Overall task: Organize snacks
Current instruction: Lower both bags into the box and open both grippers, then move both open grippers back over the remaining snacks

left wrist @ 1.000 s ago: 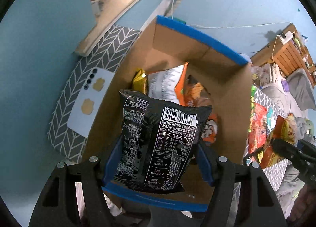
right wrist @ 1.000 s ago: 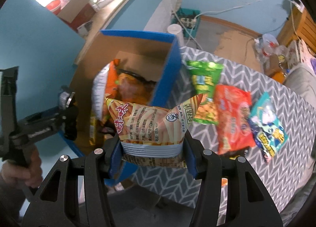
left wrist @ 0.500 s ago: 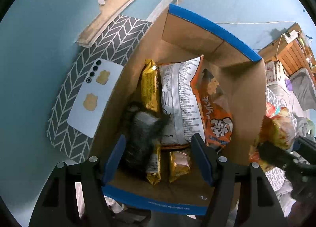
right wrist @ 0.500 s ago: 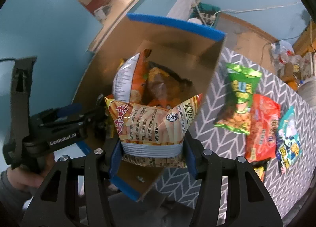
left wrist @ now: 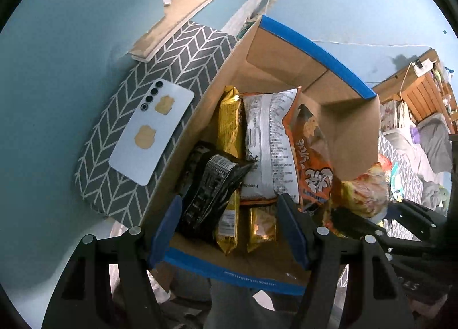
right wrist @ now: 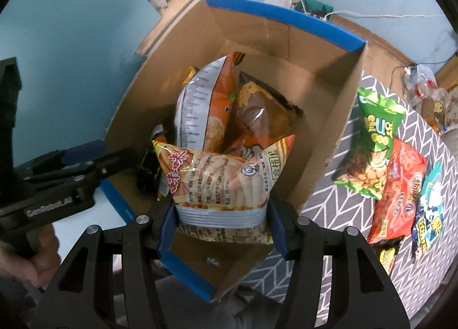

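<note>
An open cardboard box [left wrist: 315,45] with a blue rim holds several snack bags. A black bag [left wrist: 211,186] lies inside at its near left, beside a yellow bag [left wrist: 229,120] and a white-and-orange bag [left wrist: 269,143]. My left gripper [left wrist: 229,200] hangs open over the box's near edge, with nothing pressed between its pads. My right gripper [right wrist: 221,211] grips the bottom of an orange striped snack bag [right wrist: 223,177] above the inside of the box [right wrist: 315,77]. Its jaws are opening, but the pads still touch the bag.
A light blue phone [left wrist: 151,131] lies on the grey herringbone cloth left of the box. To the box's right lie a green bag [right wrist: 372,140], a red bag [right wrist: 398,191] and a blue bag [right wrist: 429,214]. A person's hand [right wrist: 28,257] holds the left gripper.
My left gripper let go of the black bag, which dropped into the box. My right gripper carried the striped bag from the box's right side to over its inside and sank lower.
</note>
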